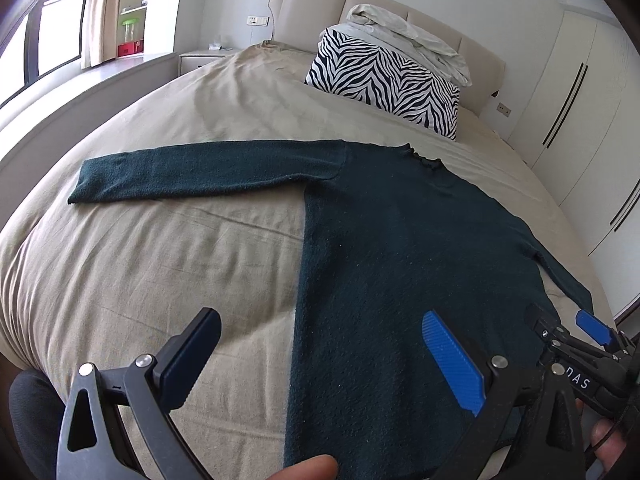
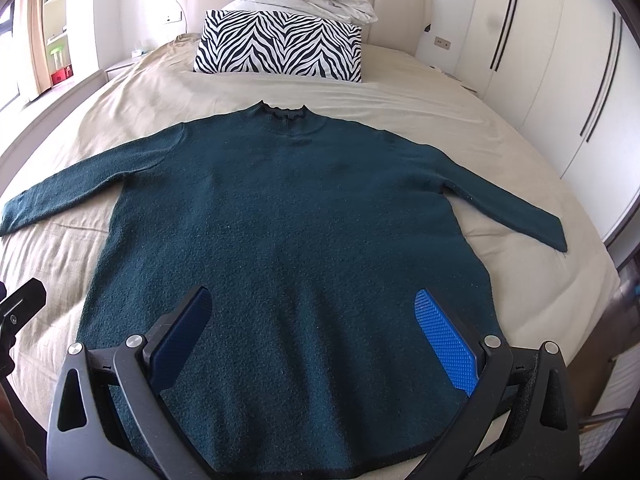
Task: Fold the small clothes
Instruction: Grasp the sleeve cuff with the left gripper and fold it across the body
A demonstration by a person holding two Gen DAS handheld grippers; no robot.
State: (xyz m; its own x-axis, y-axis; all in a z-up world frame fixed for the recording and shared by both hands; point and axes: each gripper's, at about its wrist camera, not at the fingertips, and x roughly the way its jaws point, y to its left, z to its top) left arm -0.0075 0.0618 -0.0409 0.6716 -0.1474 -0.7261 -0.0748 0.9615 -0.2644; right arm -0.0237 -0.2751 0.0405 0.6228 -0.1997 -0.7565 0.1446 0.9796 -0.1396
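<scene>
Both grippers, left gripper (image 1: 320, 344) and right gripper (image 2: 314, 320), gape wide above flat teal sweater (image 2: 288, 208).

sweater (image 1: 400, 240) hem: cut off below | right sleeve cuff: hidden

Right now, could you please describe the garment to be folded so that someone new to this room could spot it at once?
Start at the wide bed with its beige sheet. On the near half, well short of the zebra-striped pillow by the headboard, lies a dark teal sweater, spread flat with both long sleeves stretched out sideways. It is the only dark, fuzzy item there and has a small ruffled collar.
</scene>
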